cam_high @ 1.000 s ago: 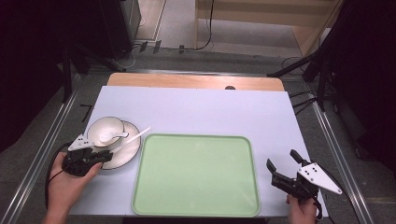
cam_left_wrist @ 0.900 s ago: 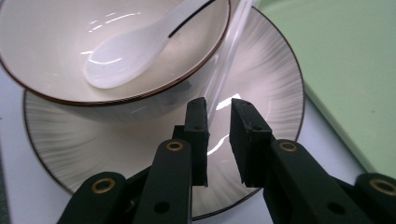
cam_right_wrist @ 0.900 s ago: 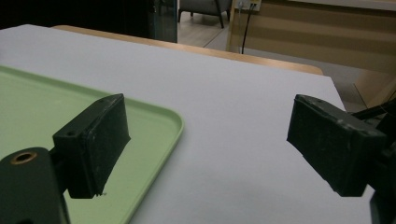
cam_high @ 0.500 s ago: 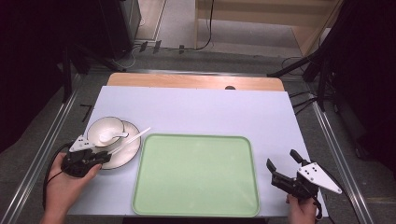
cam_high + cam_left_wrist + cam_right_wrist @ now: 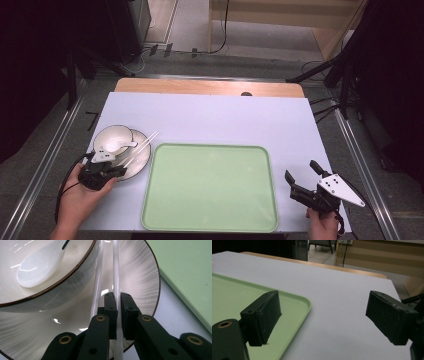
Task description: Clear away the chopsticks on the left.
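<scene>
On our pale lilac table (image 5: 215, 117), the left gripper (image 5: 119, 315) has just closed on one white plastic chopstick (image 5: 115, 277); its twin (image 5: 97, 290) lies alongside. At three o'clock a green tray (image 5: 210, 185) borders the ribbed saucer (image 5: 140, 272); our right gripper (image 5: 322, 315) gapes empty.

There are no words, numbers, labels or signs to read anywhere here. The green tray (image 5: 210, 187) is plain. The white bowl (image 5: 50, 272) and the plate (image 5: 140, 277) under it have no writing on them. The black grippers show no brand name. The table top (image 5: 215, 117) is bare of print too.
</scene>
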Motion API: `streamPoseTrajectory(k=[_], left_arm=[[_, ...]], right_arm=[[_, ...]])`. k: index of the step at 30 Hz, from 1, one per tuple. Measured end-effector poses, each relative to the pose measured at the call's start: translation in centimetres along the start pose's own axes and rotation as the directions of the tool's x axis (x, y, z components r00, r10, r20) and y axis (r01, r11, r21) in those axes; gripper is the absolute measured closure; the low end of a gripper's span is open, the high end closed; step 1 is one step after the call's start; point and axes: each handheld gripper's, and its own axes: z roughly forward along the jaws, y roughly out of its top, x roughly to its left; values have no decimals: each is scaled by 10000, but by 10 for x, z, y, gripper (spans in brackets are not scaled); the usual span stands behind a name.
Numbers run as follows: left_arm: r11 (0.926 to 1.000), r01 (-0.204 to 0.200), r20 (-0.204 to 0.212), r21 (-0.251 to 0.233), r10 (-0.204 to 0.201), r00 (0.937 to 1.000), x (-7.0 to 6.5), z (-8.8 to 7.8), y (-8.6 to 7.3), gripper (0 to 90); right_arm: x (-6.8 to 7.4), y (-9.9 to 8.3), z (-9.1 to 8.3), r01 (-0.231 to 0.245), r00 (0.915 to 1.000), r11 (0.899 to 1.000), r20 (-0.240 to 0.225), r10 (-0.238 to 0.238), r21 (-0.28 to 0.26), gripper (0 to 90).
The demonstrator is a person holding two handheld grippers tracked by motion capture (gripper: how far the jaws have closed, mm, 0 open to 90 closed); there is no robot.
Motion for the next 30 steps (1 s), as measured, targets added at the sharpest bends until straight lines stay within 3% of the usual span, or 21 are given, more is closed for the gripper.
streamPoseTrajectory(k=[6,7,12,14,16,19,22,24,25,26,30], left_arm=[[9999,-106,65,-121,107,9999,-10,-6,3,851],[9994,-93,364,-331,105,9993,-17,-11,5,851],[9989,163,899,-443,-123,9959,-36,-17,10,851],[9986,265,1375,-464,-199,9903,-54,-14,11,851],[9983,335,1499,-473,-260,9884,-58,-13,11,850],[9918,1106,2098,-647,-948,9731,-79,-2,11,850],[9907,1225,2112,-597,-1074,9715,-88,5,11,850],[9864,1540,2222,-571,-1378,9652,-98,14,10,849],[9864,1540,2222,-571,-1378,9652,-98,14,10,849],[9825,1801,2360,-471,-1643,9578,-102,19,9,848],[9800,1961,2255,-339,-1836,9568,-106,25,8,847]], right_arm=[[-1,0,-1,-3,10000,10000,45,3,-34,129],[-1,0,-1,-22,10000,10000,37,22,-43,129],[-1,0,-1,10,10000,10000,27,-10,-53,129],[-1,0,0,26,10000,10000,20,-26,-42,129],[-1,1,0,30,10000,10000,26,-30,-38,129],[0,1,0,46,10000,10000,1,-46,-55,129],[0,1,0,35,10000,10000,-33,-35,-47,129],[1,1,0,78,9999,10000,-64,-78,-62,129],[1,1,0,78,9999,10000,-64,-78,-62,129],[1,1,1,95,9999,9999,-57,-96,-59,129],[0,1,1,56,10000,10000,-72,-56,-28,129]])
